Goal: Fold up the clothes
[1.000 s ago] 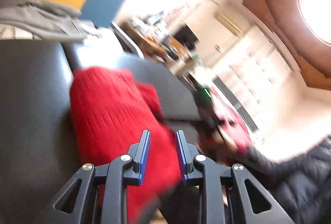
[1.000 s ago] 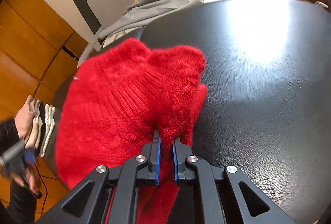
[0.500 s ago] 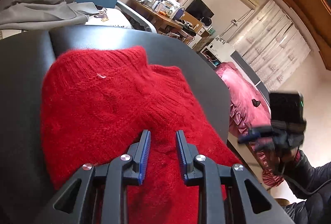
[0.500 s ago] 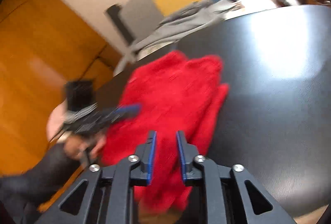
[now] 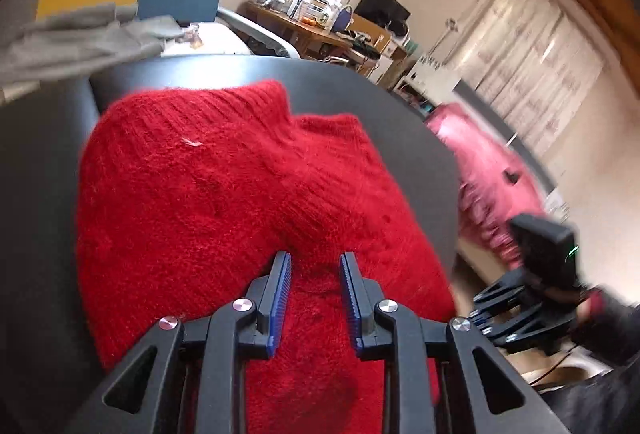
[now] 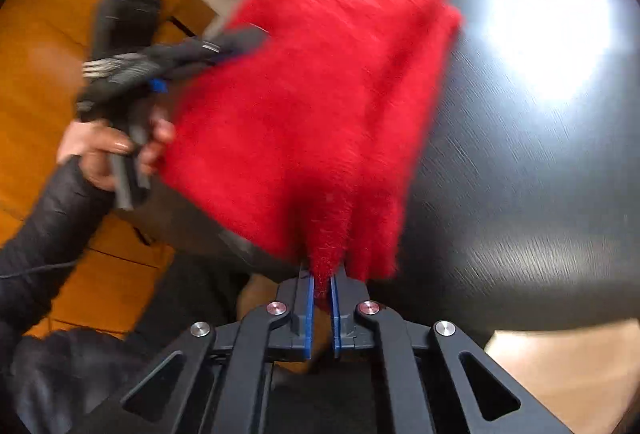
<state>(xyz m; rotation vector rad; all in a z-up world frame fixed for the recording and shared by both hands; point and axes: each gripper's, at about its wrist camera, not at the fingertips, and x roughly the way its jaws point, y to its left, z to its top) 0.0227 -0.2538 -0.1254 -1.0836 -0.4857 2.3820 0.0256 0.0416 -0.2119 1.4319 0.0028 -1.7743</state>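
So half a second back the right gripper (image 6: 320,294) was parted over the red sweater (image 5: 224,201); now it's pinched shut on the hem hanging off the near edge of the black table (image 6: 520,173), looks like it's set to drag or flip a fold. The left gripper (image 5: 314,294) hovers spread over the sweater's middle, gripping nothing. Loads of bare tabletop on the sweater's right, but its left side sits right at the table edge.

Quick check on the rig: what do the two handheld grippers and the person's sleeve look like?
Both the left gripper and right gripper are black linkage frames with silver rivets and blue ribbed pads on the jaws. The sleeve is black and quilted.
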